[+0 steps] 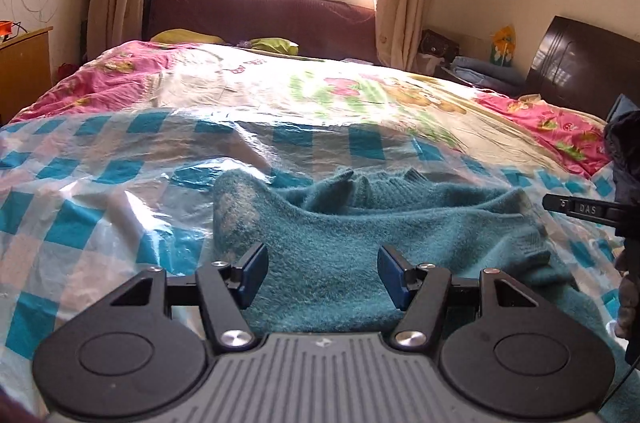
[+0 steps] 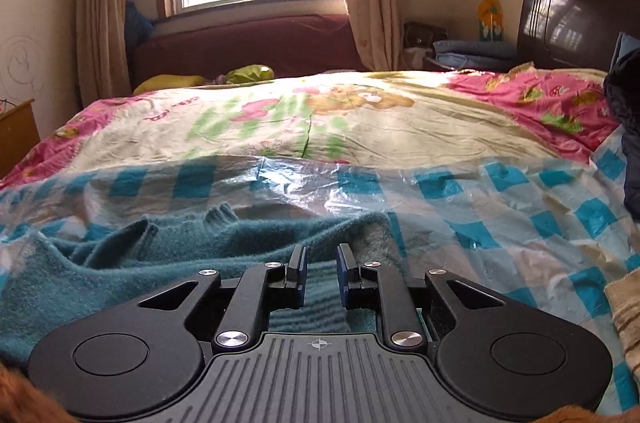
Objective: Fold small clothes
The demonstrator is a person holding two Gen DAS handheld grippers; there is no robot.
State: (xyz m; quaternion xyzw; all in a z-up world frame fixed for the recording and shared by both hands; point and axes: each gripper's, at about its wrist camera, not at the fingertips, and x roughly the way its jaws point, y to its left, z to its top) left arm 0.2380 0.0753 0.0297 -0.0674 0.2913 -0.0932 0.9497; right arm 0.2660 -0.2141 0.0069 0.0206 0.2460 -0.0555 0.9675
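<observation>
A teal knitted sweater (image 1: 352,223) lies crumpled on a clear plastic sheet with blue checks (image 1: 80,207) spread over the bed. My left gripper (image 1: 322,259) hovers just above the sweater's near part, jaws wide apart, nothing between the blue pads (image 1: 252,275). In the right wrist view the sweater (image 2: 120,263) fills the lower left. My right gripper (image 2: 321,263) sits over its right end with only a narrow gap between the jaws. Teal knit shows through that gap, and the pads do not press on it.
A pink flowered quilt (image 1: 320,83) covers the far bed. A dark headboard (image 2: 576,15) and a dark garment (image 2: 628,111) stand at the right, a wooden cabinet (image 1: 24,71) at the left. A striped beige cloth (image 2: 626,315) lies near right. A black bar marked DAS (image 1: 580,209) pokes in from the right.
</observation>
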